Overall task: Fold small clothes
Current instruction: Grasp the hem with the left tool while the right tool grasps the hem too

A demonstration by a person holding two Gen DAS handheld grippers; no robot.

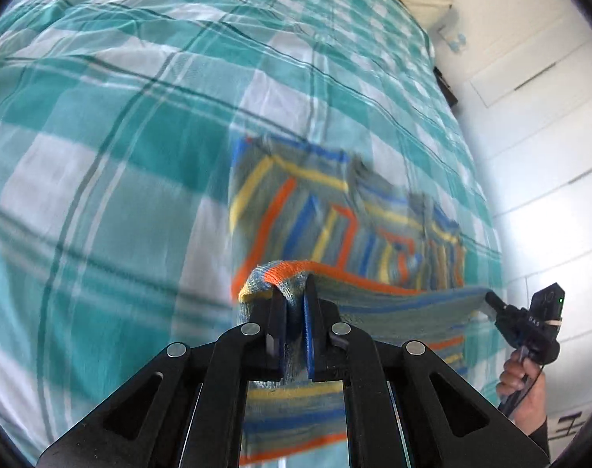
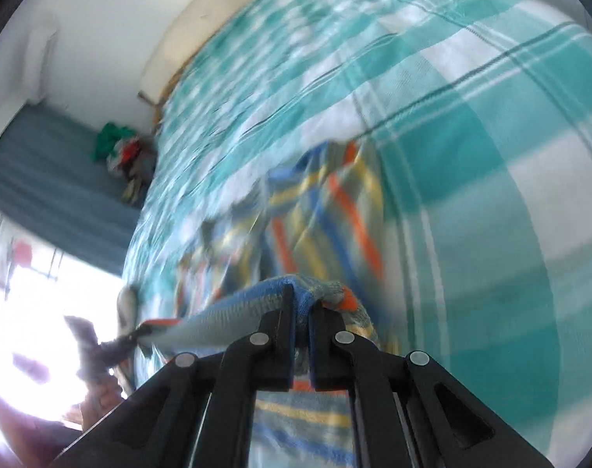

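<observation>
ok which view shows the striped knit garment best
The left wrist view: the striped knit garment is fairly sharp there, its orange, blue and yellow bands readable, its top edge stretched between the left tool and right tool. The right wrist view shows the same garment, heavily motion-blurred, pinched in the right tool.

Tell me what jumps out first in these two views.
The striped knit garment in blue, yellow and orange, stretched taut between the left gripper and right gripper, both clamped on its edge. Beneath it lies the teal-and-white checked bedspread; a heap of colourful clothes sits beside the bed.
</observation>
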